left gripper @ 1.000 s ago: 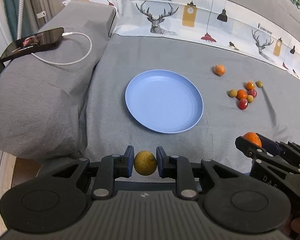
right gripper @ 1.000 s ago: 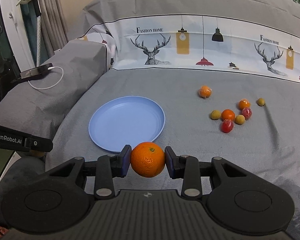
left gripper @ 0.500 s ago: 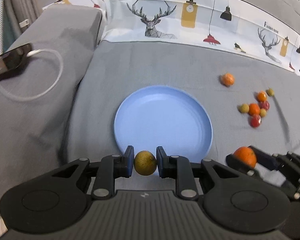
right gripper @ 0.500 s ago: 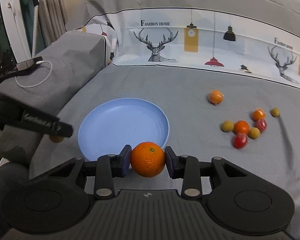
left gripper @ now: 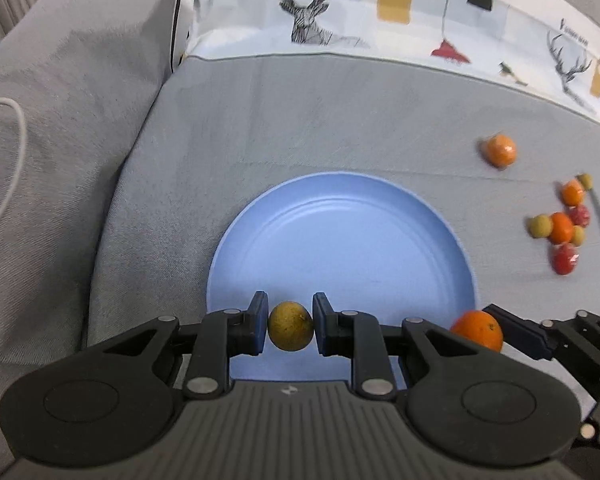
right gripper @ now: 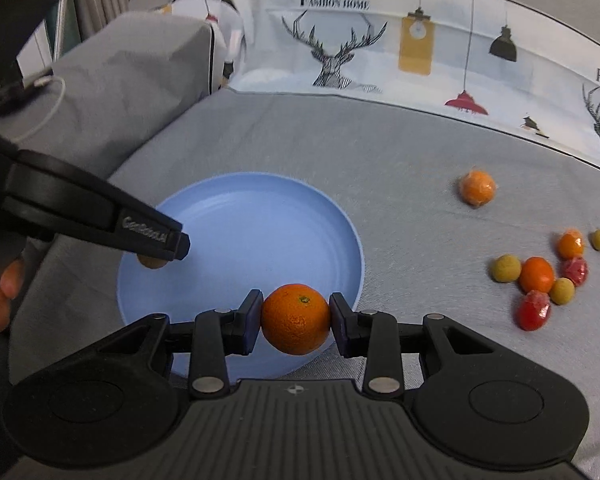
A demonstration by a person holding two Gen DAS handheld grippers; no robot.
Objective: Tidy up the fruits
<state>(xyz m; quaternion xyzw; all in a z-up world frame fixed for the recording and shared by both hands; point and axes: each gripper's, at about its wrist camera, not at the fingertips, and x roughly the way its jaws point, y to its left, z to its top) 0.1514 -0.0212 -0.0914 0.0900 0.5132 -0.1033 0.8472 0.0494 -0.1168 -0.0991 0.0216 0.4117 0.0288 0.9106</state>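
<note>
the bed (left gripper: 340, 120) is carrying the whole work area: a grey sheet, with a printed band along the far side. a grey pillow (left gripper: 72, 100) is lying at the left, with a white cable (left gripper: 18, 152) on it.

the plate (left gripper: 360, 208) is sitting on the sheet in the near middle. it is blue and is holding no fruit yet.

the left gripper (left gripper: 290, 330) is hovering over the near left part of the plate, clamped on a lime (left gripper: 290, 331), a small yellow-green fruit. the right gripper (right gripper: 296, 318) is hovering over the near right rim of the plate, clamped on an orange (right gripper: 296, 319). both fruits are sitting squarely between the pads, clear of the plate surface as far as can be judged.

the loose fruits (right gripper: 540, 276) are lying in a cluster on the sheet at the right, well apart from the plate: small orange, red and yellow-green pieces. one wrapped orange (right gripper: 477, 187) is lying alone, farther off than the cluster.

step in hand, as judged: both grippers are delivering fruit to the plate. the next move is calling for lowering each fruit until it is nearly touching the plate, then parting the fingers slowly. the orange is sitting over the rim, so it is needing a shift toward the centre first; round fruit is likely to roll off a shallow plate. seven fruits are waiting on the sheet.
</note>
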